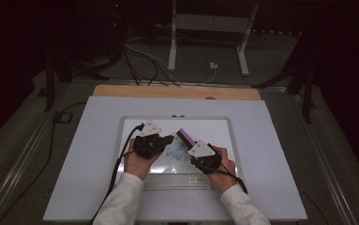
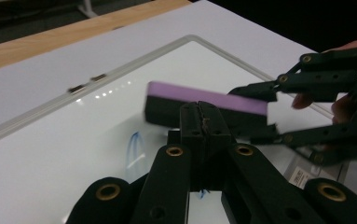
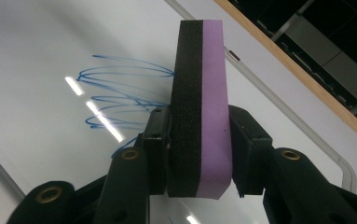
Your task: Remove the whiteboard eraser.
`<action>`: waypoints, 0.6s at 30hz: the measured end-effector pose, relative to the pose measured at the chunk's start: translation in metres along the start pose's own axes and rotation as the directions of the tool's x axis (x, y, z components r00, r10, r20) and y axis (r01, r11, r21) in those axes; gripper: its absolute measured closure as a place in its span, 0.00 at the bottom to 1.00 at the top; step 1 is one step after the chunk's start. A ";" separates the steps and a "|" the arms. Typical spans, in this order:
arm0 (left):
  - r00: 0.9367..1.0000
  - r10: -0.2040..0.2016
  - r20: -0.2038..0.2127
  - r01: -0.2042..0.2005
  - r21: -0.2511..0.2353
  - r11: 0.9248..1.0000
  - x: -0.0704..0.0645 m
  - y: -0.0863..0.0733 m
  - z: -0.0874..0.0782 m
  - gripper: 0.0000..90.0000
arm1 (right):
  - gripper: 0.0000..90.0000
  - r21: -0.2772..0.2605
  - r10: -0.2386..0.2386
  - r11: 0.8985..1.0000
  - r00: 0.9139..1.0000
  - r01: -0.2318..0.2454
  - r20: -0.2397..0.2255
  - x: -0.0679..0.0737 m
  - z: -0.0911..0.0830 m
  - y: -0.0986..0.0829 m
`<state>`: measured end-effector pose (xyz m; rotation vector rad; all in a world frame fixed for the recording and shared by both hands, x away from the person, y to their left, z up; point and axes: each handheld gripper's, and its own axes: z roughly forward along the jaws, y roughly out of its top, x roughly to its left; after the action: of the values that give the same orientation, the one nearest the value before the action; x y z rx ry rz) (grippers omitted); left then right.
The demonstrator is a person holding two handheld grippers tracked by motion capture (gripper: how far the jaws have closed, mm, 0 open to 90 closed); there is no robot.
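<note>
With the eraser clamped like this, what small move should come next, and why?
Probably lower the right gripper so the eraser's black felt side meets the whiteboard at the blue scribble, then wipe. The eraser is clamped between the jaws, the marks are still unerased beside it, and the left gripper is shut, holding nothing, so it need not move.
</note>
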<state>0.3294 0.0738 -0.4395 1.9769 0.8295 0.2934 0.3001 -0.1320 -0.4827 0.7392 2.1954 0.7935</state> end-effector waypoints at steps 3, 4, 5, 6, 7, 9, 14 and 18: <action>1.000 0.015 0.000 -0.015 0.013 1.000 -0.003 0.002 0.008 1.00 | 0.70 0.001 -0.010 1.000 1.000 0.010 0.001 0.001 0.001 0.000; 1.000 0.020 -0.001 -0.020 0.020 1.000 -0.005 0.004 0.011 1.00 | 0.70 0.002 -0.017 1.000 1.000 0.017 0.001 0.002 0.002 0.000; 1.000 0.024 -0.002 -0.024 0.026 0.999 -0.006 0.005 0.015 1.00 | 0.70 0.004 -0.018 1.000 1.000 0.018 0.001 0.003 0.003 0.000; 1.000 0.025 -0.005 -0.025 0.029 0.999 -0.007 0.006 0.019 1.00 | 0.70 0.003 -0.021 1.000 1.000 0.021 0.000 0.003 0.003 0.000; 1.000 0.027 -0.003 -0.027 0.033 0.999 -0.008 0.008 0.022 1.00 | 0.70 0.003 -0.021 1.000 1.000 0.021 0.000 0.003 0.003 0.000; 1.000 0.029 -0.006 -0.029 0.037 0.999 -0.010 0.011 0.027 1.00 | 0.70 0.003 -0.032 0.999 0.999 0.032 0.004 0.005 0.003 0.000; 0.998 0.054 -0.019 -0.052 0.090 0.995 -0.015 0.017 0.043 1.00 | 0.70 0.005 -0.037 0.999 0.999 0.037 0.004 0.007 0.005 0.000; 0.997 0.067 -0.031 -0.062 0.141 0.988 -0.017 0.014 0.053 1.00 | 0.70 0.004 -0.043 0.999 0.999 0.043 0.008 0.008 0.006 -0.001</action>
<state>0.3502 0.0224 -0.4542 2.1383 0.8295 0.3168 0.2996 -0.1251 -0.4897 0.6938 2.1986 0.7645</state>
